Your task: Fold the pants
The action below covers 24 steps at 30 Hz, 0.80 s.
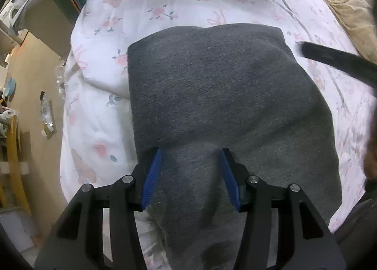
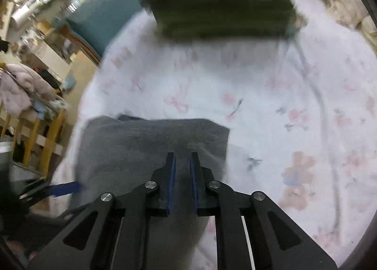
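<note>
The grey pants (image 1: 212,95) lie folded on the bed (image 1: 99,95), which carries a white sheet with pink flowers. In the left wrist view the left gripper (image 1: 191,152) has its 2 blue-padded fingers (image 1: 152,175) spread wide over the near part of the pants, with cloth showing between them but not pinched; whether the tips touch the fabric cannot be told. A dark, blurred bar (image 1: 339,60) reaches in from the right edge above the sheet.

In the right wrist view, which is blurred, the right gripper (image 2: 182,155) has its fingers (image 2: 171,175) drawn close together with a narrow strip of grey cloth in the slot between them, near the right corner of the pants (image 2: 146,143). A stack of folded olive clothes (image 2: 221,4) sits at the far end of the bed (image 2: 294,95), well apart from the pants, with a beige blanket (image 1: 344,1) at the far right
</note>
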Motion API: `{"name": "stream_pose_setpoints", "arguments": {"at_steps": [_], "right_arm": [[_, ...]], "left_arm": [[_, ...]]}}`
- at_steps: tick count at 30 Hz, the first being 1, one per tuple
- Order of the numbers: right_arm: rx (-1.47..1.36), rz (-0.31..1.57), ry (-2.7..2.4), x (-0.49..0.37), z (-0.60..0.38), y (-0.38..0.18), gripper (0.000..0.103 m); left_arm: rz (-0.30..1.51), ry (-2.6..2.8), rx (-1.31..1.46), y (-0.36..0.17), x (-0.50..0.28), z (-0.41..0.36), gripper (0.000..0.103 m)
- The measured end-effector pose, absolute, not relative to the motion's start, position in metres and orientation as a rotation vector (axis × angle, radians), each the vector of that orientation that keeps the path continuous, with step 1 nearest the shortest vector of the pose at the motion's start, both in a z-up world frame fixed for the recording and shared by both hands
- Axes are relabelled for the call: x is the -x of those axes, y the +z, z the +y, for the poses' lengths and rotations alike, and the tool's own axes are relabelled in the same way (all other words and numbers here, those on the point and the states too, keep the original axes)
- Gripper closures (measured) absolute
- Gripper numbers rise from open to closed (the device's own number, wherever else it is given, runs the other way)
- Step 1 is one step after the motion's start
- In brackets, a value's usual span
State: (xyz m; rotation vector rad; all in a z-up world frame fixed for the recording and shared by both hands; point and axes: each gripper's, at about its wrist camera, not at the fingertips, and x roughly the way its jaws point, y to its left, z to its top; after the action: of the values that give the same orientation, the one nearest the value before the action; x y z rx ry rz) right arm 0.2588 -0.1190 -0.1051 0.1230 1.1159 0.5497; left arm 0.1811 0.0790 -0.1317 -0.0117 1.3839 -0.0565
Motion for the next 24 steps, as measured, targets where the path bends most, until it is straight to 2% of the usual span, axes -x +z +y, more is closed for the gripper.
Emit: {"name": "stream_pose_setpoints", "arguments": {"at_steps": [4,6,7,9,11,14,16,19,22,24], "right_arm": [[-0.244,1.154,0.69,-0.217,-0.124,-0.092,0.091],[-0.171,1.219,0.728,-0.191,-0.104,-0.107,0.091],[-0.079,1.221,0.672,-0.182,-0.092,-0.121,0.095],[-0.01,1.185,0.58,-0.171,-0.084,-0.148,0.096],[-0.077,1.179,0.548,-0.172,-0.086,-0.156,0.096],[-0.198,1.271,0.582,-0.183,-0.103,-0.146,0.096],[-0.238,1.247,0.611,-0.174,-0.113,-0.127,0.089],[-0.253,1.195,0.682,-0.138,-0.121,-0.103,0.089],[-0.203,1.297,0.684,-0.105,-0.105,-0.143,0.089],[-0.279,1.316,0.693,-0.098,-0.098,-0.171,0.089]], "left_arm": [[1.387,-0.048,0.015,-0.131,-0.18,0.079,0.054],[1.387,-0.044,0.004,-0.133,-0.181,0.076,0.054],[1.388,-0.045,-0.005,-0.135,-0.181,0.075,0.054],[1.383,-0.039,-0.064,-0.137,-0.18,0.07,0.054],[1.374,-0.035,-0.094,-0.137,-0.179,0.067,0.053],[1.375,-0.027,-0.057,-0.133,-0.179,0.073,0.05],[1.373,-0.016,-0.043,-0.129,-0.178,0.077,0.05],[1.366,-0.01,-0.056,-0.126,-0.176,0.078,0.05],[1.371,-0.007,-0.039,-0.126,-0.177,0.078,0.05],[1.374,-0.008,-0.056,-0.125,-0.178,0.075,0.051]]}}
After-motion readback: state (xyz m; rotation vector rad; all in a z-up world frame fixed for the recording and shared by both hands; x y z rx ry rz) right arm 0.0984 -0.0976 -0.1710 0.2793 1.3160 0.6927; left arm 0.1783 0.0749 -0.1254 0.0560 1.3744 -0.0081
